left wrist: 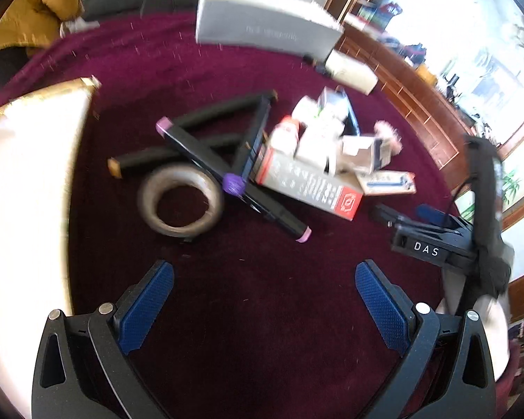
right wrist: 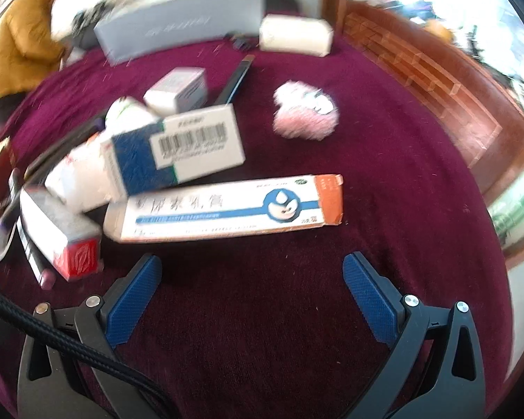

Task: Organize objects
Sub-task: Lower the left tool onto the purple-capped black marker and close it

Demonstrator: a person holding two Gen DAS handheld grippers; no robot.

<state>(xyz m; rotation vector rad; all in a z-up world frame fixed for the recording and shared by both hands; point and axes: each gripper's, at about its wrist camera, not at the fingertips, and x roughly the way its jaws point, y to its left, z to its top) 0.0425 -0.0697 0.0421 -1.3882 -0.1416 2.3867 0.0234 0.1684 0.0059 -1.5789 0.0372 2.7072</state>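
— Maroon cloth surface (left wrist: 262, 296) all round, and nothing sorted yet by the look of it: one loose heap at centre frame in the left view.

— Same heap in the right view, left of centre. Long ointment carton (right wrist: 227, 211) lying flat at the near edge, just above the right gripper (right wrist: 251, 279); blue-and-white barcode box (right wrist: 178, 148) tilted against the pile behind it.

— Fingers?

— Spread wide on both. Left gripper (left wrist: 263, 282) empty, blue pads (left wrist: 150, 303) apart with only bare cloth between. Right likewise, gripping nothing.

— So, judged from that, barely begun. Everything left to do.

— Agreed. Tape roll (left wrist: 181, 199) lying flat at centre left of the left view, touching the black pink-capped stick (left wrist: 234, 178) that crosses over two dark tubes (left wrist: 178, 153). Red-ended box (left wrist: 307, 185) to the right of them, with small white cartons (left wrist: 318, 139) stacked crookedly on top.

— Condition of the cartons?

— Ointment carton orange at its right end, slightly torn or dog-eared there; print too blurred to read. Light cardboard, probably easy to crush if squeezed hard.

— Anything lying apart?

— Pink fluffy thing (right wrist: 305, 111) alone at upper centre of the right view, well apart from the boxes. Grey case (right wrist: 181, 17) and a white block (right wrist: 297, 35) along the far edge.

— Nearest candidate?

— Ointment carton for the right side, probably; tape roll for the left.
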